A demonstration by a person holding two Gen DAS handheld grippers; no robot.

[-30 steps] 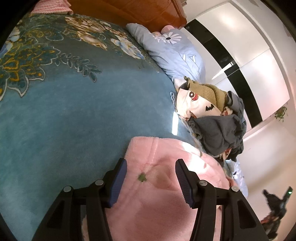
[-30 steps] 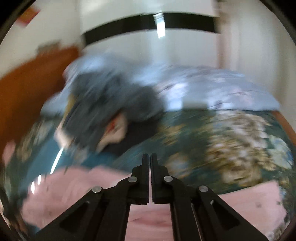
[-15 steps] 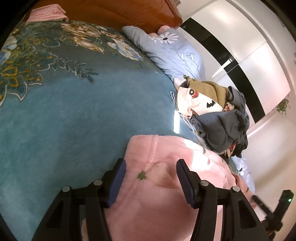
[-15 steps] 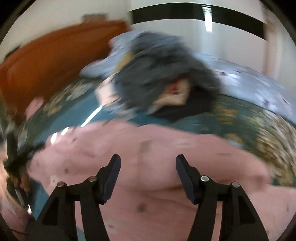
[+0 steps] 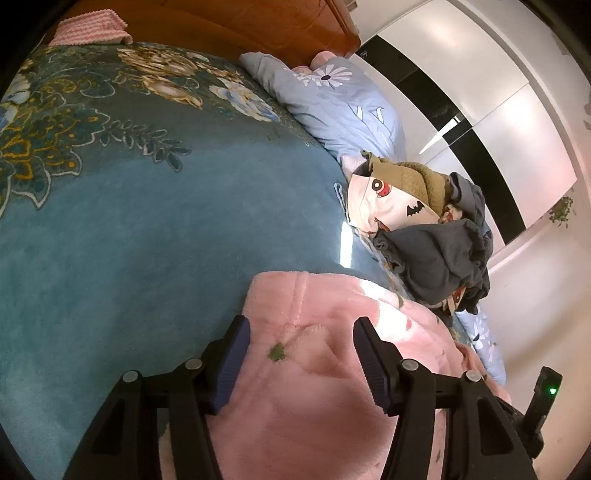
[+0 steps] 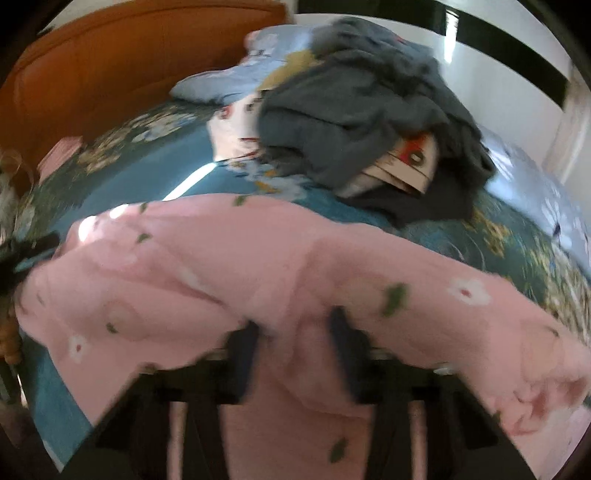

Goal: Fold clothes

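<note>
The left claw (image 5: 299,341) stands spread wide, its blue-padded fingers (image 5: 231,363) either side of a rise in the pink fleece garment (image 5: 317,398), with fleece showing between them but not pinched. The right claw (image 6: 293,338) is also parted; the view is blurred, and a fold of the same garment (image 6: 258,273) drapes over both finger bases, so whether any cloth is caught I cannot tell.

The pink garment lies spread across the near part of the bed, on the teal floral blanket (image 5: 129,229), dotted with small green leaves and white flowers. Its rounded end reaches out ahead of the left claw.

Beyond it, toward the bed's far side, sits a heap of clothes (image 6: 369,110): grey pieces on top, a cream piece with cartoon prints and an olive one beneath. The heap lies just past the pink garment's far edge. Behind that a pale blue pillow (image 5: 332,103) with a daisy print rests against the orange headboard (image 6: 110,74). A small pink-striped cloth (image 5: 90,31) lies at the blanket's head-end corner.

The open stretch of blanket lies to the left of the left claw, up to the headboard.
</note>
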